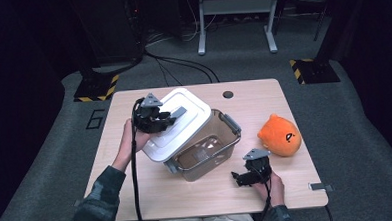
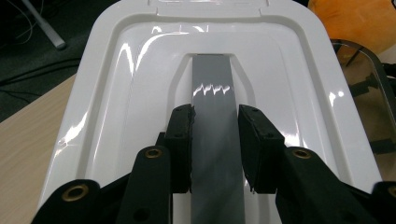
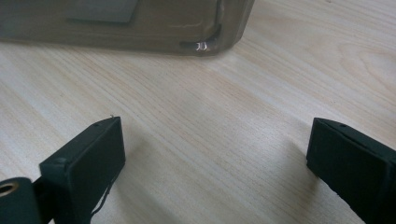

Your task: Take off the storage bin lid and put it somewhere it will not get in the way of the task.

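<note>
Left gripper point(image 1: 170, 119) is clamped on the grey handle point(image 2: 212, 116) in the middle of the white lid point(image 1: 177, 122); in the left gripper view both black pads point(image 2: 181, 140) press the handle's two long sides. The lid is held tilted, its far-left part raised over the table's left half, its near-right edge overlapping the rim of the clear brown-tinted bin point(image 1: 208, 150). So the lid is partly off: the bin's opening shows on the right side, with a grey latch point(image 1: 229, 123) at its far end and a wire bail lying across the inside. The bin sits on its base near the middle of the wooden table point(image 1: 263, 100).

Right gripper point(image 1: 239, 178) rests low on the table near the front edge, just right of the bin and apart from it. Its jaws stand wide with nothing between them, bare wood below; the right gripper view shows the bin's lower corner point(image 3: 205, 44) ahead.

Orange plush toy point(image 1: 280, 135) lies on the table right of the bin, well apart from both grippers.
</note>
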Available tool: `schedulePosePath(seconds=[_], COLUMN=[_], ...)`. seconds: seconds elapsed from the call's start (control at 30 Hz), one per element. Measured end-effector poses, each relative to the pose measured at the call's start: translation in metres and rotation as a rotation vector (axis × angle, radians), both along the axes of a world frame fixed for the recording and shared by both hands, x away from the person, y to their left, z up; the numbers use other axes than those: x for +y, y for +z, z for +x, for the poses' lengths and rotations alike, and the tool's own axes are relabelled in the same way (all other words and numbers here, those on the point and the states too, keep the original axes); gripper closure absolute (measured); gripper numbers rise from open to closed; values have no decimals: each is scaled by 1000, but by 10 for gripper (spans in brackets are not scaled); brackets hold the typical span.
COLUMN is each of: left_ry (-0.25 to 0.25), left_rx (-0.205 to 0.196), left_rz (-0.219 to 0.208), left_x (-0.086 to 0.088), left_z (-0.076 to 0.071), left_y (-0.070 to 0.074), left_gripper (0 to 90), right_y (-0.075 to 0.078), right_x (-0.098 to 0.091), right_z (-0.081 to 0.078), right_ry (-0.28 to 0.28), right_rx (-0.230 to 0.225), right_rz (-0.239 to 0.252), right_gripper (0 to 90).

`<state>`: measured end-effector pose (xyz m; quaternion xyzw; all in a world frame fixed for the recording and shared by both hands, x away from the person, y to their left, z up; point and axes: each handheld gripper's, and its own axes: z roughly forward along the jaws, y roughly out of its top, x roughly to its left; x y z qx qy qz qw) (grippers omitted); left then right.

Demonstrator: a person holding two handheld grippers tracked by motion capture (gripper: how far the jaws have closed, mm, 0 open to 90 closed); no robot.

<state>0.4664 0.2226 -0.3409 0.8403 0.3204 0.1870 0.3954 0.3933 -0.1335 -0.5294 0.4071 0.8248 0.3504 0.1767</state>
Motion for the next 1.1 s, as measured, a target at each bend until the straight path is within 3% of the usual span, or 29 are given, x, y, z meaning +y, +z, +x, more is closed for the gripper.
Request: schedulePosePath(seconds=[0.5, 1.1], left_ry=[95, 224], left_rx=[7, 27], left_rz=[6, -29], left_x=[39, 86], left_z=[7, 11], left_y=[-2, -12], left_gripper=[665, 665], right_y=[0, 0], right_x=[0, 0], right_z=[0, 0], right_ry=[-1, 6], right_rx=[3, 3], right_rz=[2, -4], right_gripper=[37, 38])
